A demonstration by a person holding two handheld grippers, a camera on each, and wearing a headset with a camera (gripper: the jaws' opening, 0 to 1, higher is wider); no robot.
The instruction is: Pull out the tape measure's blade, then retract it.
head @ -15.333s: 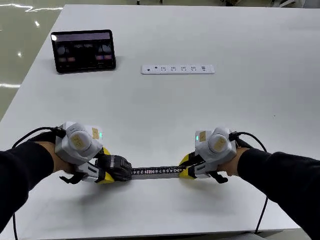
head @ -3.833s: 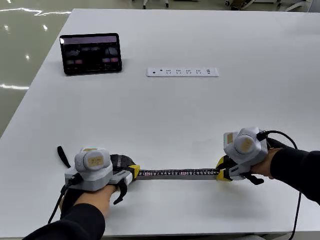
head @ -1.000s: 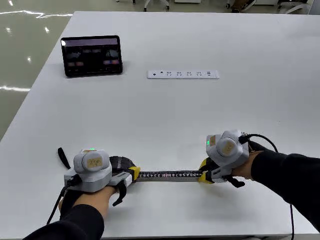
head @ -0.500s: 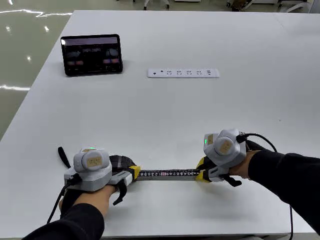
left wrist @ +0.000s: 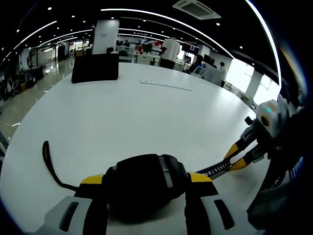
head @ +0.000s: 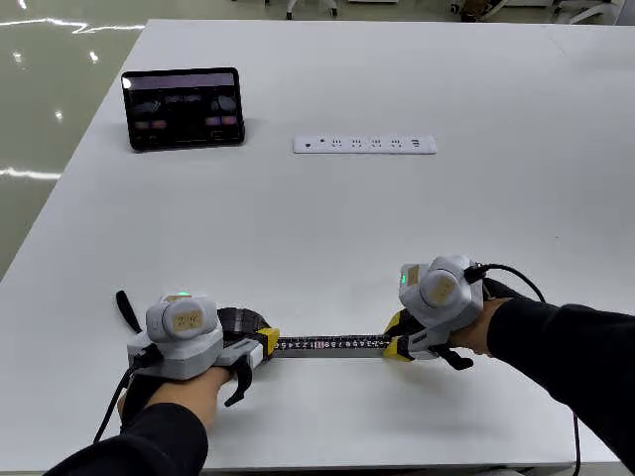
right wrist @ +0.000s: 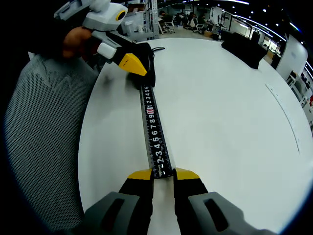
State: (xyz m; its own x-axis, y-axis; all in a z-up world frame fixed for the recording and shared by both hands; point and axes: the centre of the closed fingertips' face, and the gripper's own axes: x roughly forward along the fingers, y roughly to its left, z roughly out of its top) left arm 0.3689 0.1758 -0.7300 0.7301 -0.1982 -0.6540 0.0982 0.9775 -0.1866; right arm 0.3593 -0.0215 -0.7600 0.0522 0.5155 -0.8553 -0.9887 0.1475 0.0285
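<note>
Quick count first: two grippers, one tape measure, one blade, one tablet, one power strip, all on one white table (head: 417,228).

The left gripper (left wrist: 146,180) is clamped around the tape measure (left wrist: 144,182). One yellow-tipped jaw sits on each side of the black case, which fills the gap between them and rests on the table. In the left gripper view a single black strap (left wrist: 48,164) loops off the case on the table, out to the left of the jaws.

The right gripper (right wrist: 162,175) has its jaws squeezed nearly together, pinching the free end of the blade (right wrist: 152,125). In its own view the tip sits right between the two yellow pads, with the low numbers just ahead of them. From there the blade runs flat along the table, straight away from the right gripper and into the case in the left one. So it's partly pulled out and stretched between the two, which are well apart.

The tablet (head: 184,106) stands well ahead of the left gripper with its screen lit. The power strip (head: 364,145) lies flat, far ahead of the right gripper and roughly level with the tablet. Neither is near the tape.
</note>
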